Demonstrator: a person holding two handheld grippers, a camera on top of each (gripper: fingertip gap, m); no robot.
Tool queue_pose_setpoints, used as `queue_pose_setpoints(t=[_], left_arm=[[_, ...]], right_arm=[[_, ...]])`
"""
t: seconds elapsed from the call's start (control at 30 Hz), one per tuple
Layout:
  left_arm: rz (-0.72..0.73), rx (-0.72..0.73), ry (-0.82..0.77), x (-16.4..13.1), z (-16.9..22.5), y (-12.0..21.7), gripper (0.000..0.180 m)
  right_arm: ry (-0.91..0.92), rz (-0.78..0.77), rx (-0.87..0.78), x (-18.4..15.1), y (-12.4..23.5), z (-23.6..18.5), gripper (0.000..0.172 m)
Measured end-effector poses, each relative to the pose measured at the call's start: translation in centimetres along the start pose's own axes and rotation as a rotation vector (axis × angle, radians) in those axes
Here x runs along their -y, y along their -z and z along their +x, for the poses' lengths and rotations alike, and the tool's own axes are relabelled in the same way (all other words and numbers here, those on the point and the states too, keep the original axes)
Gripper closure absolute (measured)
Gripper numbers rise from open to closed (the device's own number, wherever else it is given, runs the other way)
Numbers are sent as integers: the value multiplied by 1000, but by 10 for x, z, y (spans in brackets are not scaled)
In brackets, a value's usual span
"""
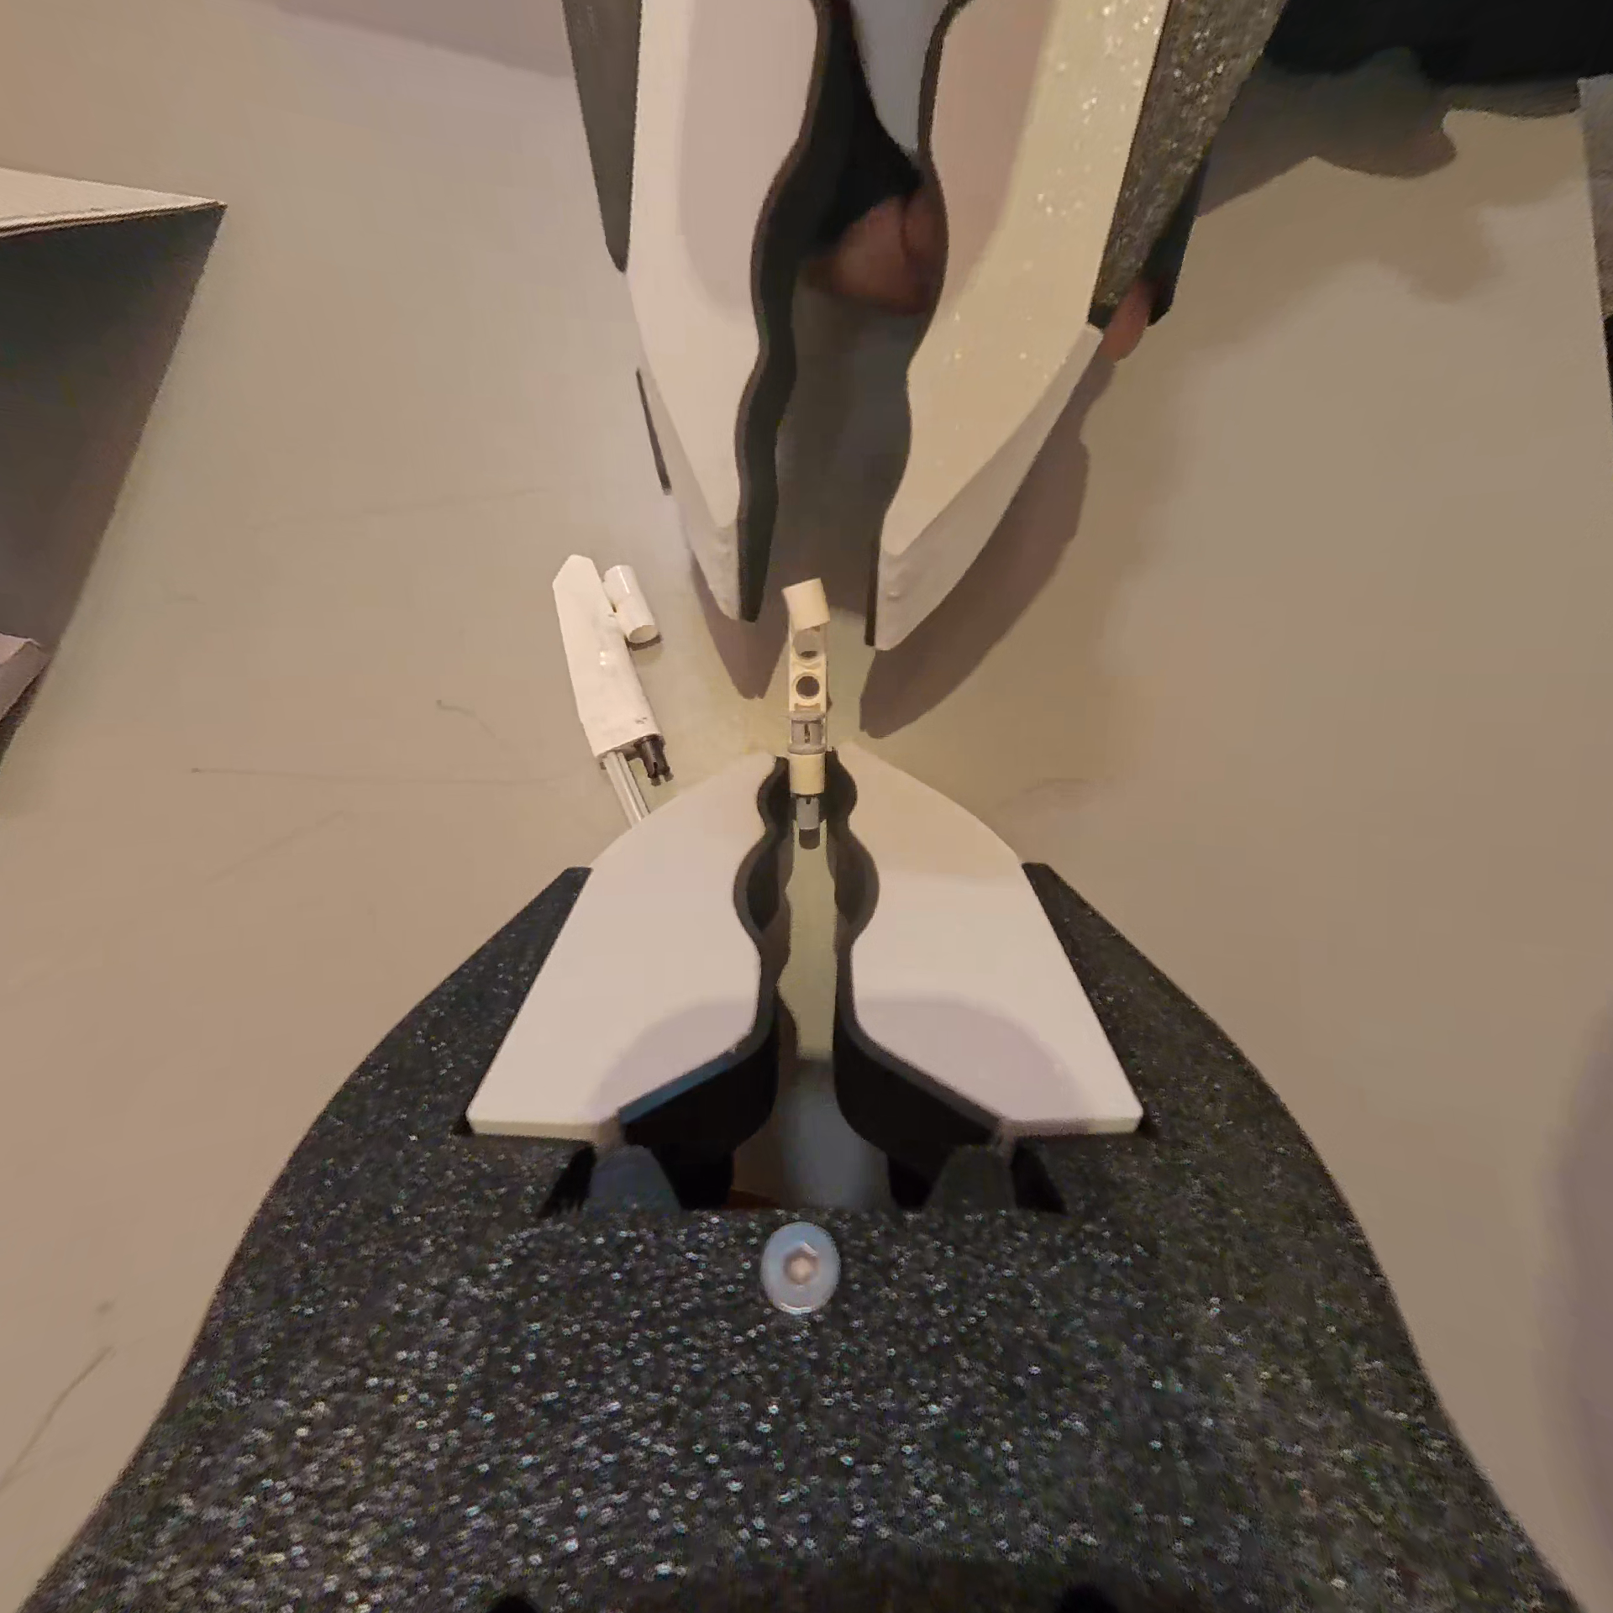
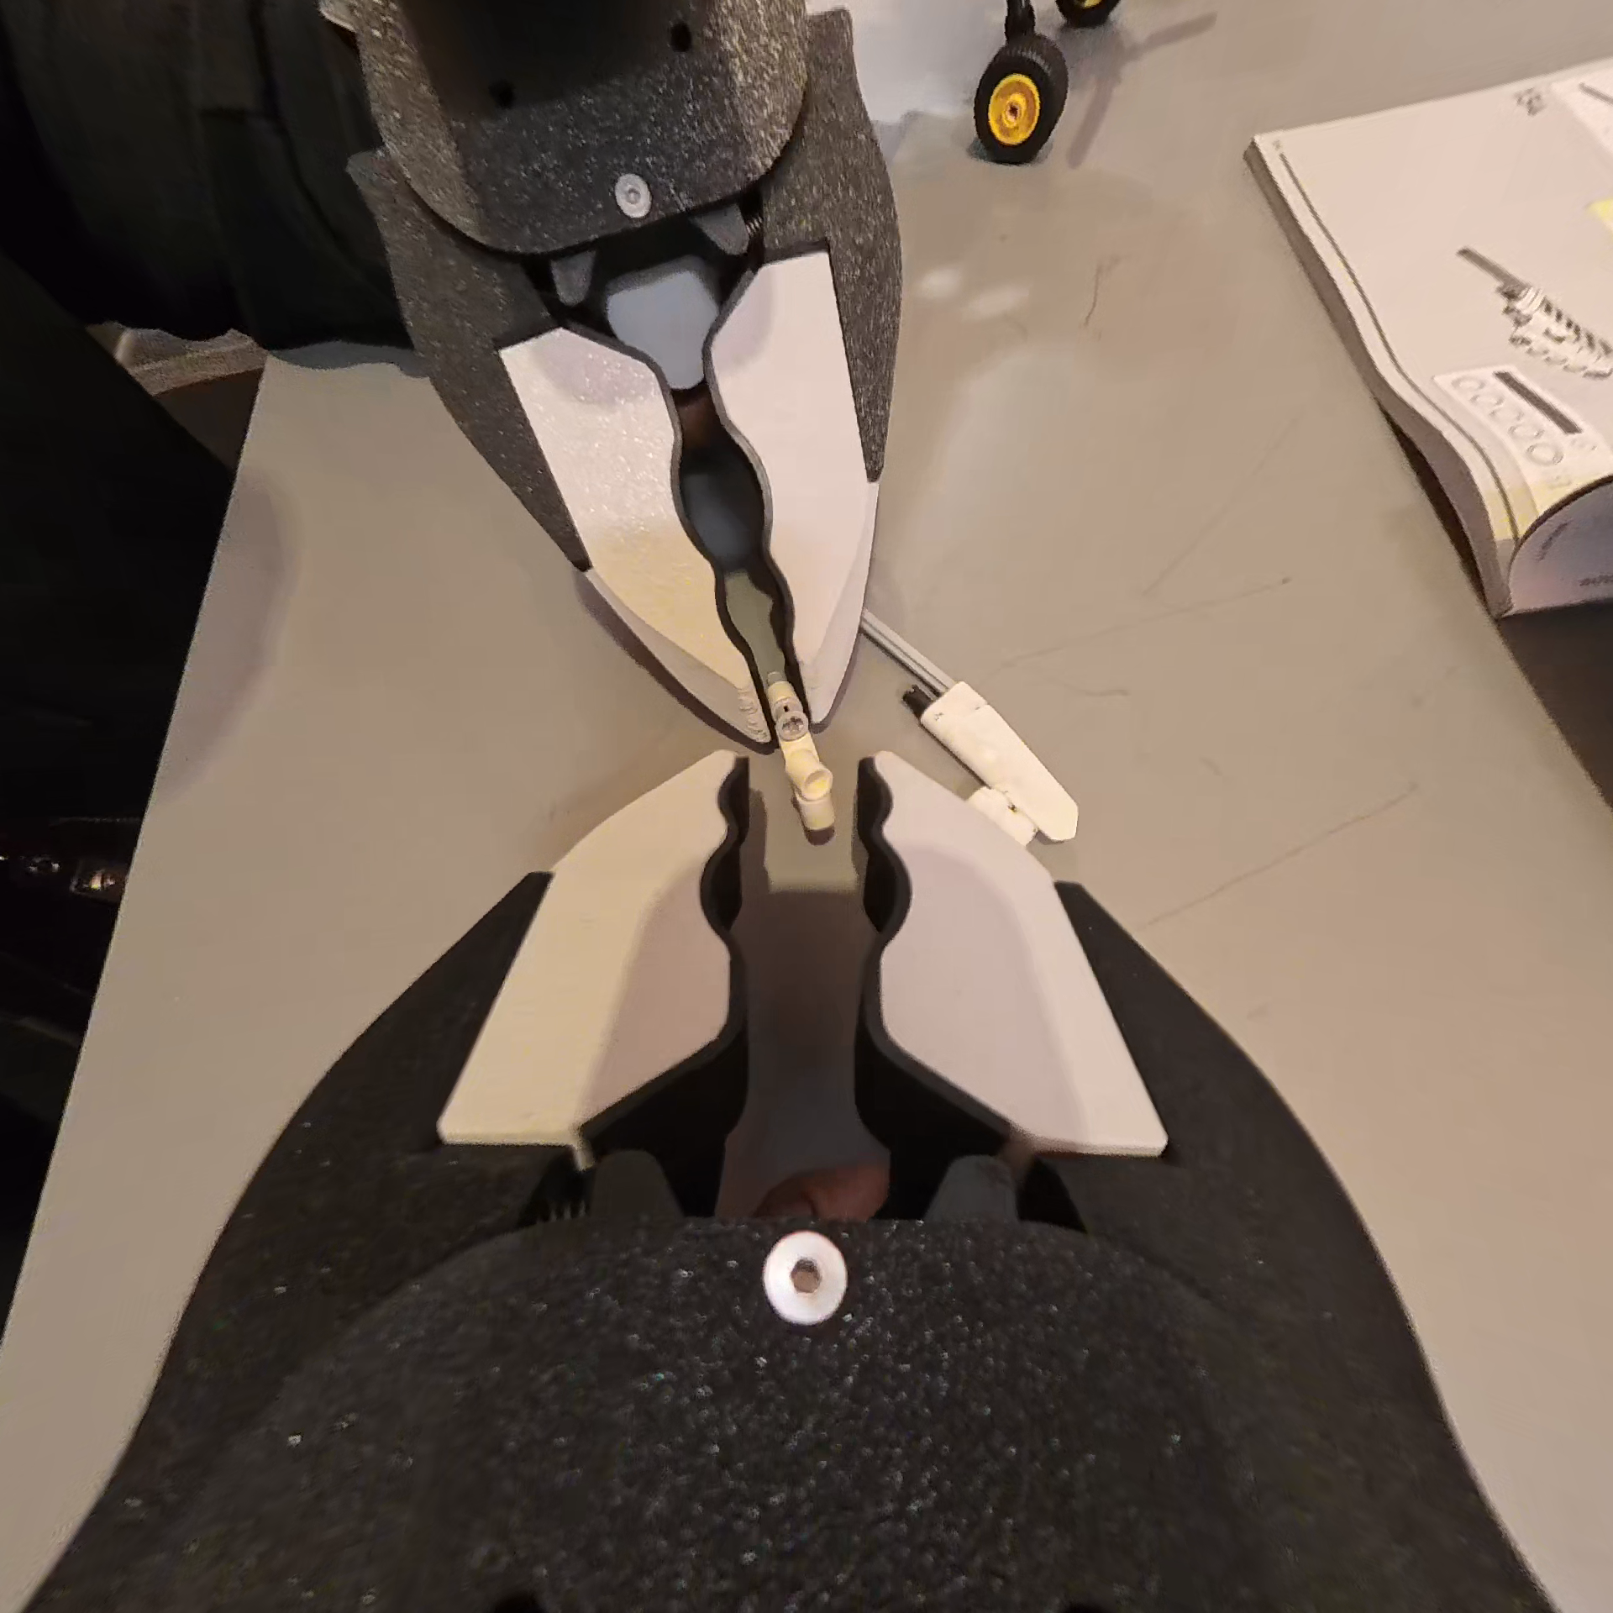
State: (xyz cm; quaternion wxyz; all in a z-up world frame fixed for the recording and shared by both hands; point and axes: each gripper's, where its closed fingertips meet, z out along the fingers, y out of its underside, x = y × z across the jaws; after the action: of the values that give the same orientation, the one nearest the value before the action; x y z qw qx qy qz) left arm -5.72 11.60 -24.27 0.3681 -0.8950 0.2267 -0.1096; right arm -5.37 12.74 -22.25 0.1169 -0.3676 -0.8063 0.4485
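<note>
Cream plastic connector piece (image 1: 804, 689) with grey pins is pinched at its near end by the left gripper (image 1: 805, 790), above the grey table (image 1: 1309, 698). Facing it, the right gripper (image 2: 803, 790) has fingers spread, the piece's far end between them untouched. Beside lies a white part (image 1: 602, 676); farther, a booklet (image 2: 1440, 349) and yellow wheels (image 2: 1017, 113).

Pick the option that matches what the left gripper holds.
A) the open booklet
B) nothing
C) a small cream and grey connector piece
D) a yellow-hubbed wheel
C: the left gripper is shut on the small cream and grey connector piece, which juts toward the open right gripper.
</note>
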Motion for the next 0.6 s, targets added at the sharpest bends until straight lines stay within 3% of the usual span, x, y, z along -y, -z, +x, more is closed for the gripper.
queue_pose_setpoints(t=[0.17, 0.6], left_arm=[[6, -7, -12, 0, 2, 4, 173], [22, 24, 34, 2, 0, 10, 174]], right_arm=[[56, 13, -6, 1, 0, -3, 161], [94, 55, -75, 8, 0, 1, 162]])
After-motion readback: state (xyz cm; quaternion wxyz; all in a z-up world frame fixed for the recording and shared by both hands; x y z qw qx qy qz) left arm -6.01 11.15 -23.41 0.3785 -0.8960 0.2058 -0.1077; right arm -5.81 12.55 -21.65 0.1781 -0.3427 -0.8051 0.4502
